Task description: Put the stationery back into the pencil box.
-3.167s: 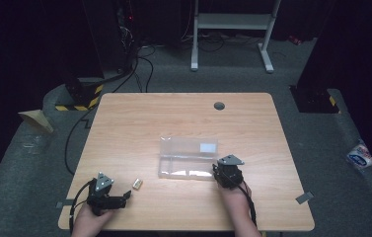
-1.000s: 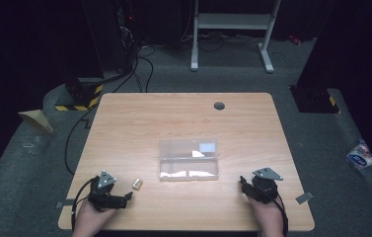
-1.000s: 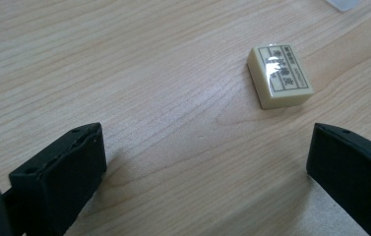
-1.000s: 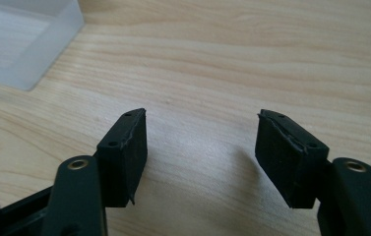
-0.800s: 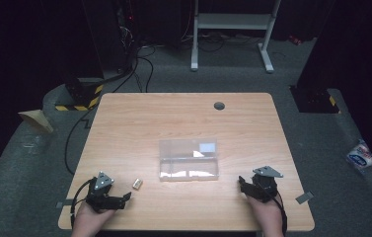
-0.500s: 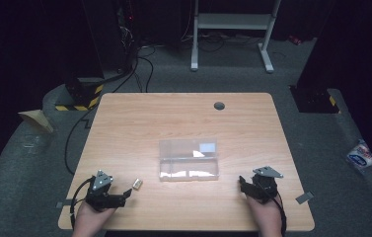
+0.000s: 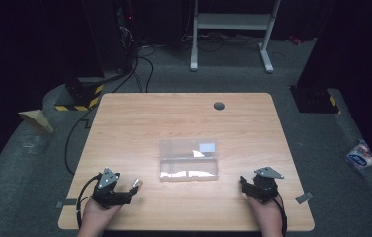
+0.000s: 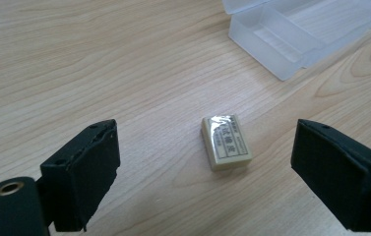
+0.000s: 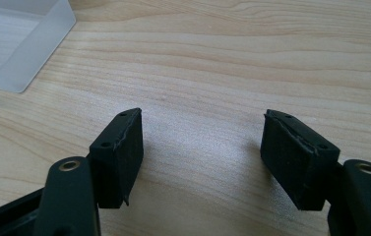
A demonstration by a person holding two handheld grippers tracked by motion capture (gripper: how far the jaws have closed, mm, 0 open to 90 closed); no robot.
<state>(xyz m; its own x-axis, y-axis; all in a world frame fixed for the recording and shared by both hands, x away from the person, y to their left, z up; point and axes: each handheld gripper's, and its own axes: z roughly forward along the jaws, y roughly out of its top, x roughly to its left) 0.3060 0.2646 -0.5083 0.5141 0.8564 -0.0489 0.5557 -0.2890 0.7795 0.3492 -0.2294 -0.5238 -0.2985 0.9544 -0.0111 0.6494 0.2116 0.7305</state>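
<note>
The eraser [image 8: 226,142] lies flat on the wooden table [image 7: 139,123], between the spread jaws of the left gripper [image 8: 205,179], untouched, its long axis running away from that gripper. The clear plastic box [image 7: 189,159] sits near. The right gripper [image 9: 201,157] gapes over bare wood.

Eraser [image 8: 226,142] left of box [image 7: 189,159]

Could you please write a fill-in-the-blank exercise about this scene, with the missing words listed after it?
1. The small cream rectangular eraser lies on the wooden table between the jaws of the ____ gripper.
2. The lid of the clear plastic box is ____.
3. Both grippers have their jaws ____.
4. The right gripper holds ____ between its jaws.

Missing words: left; open; open; nothing
</note>
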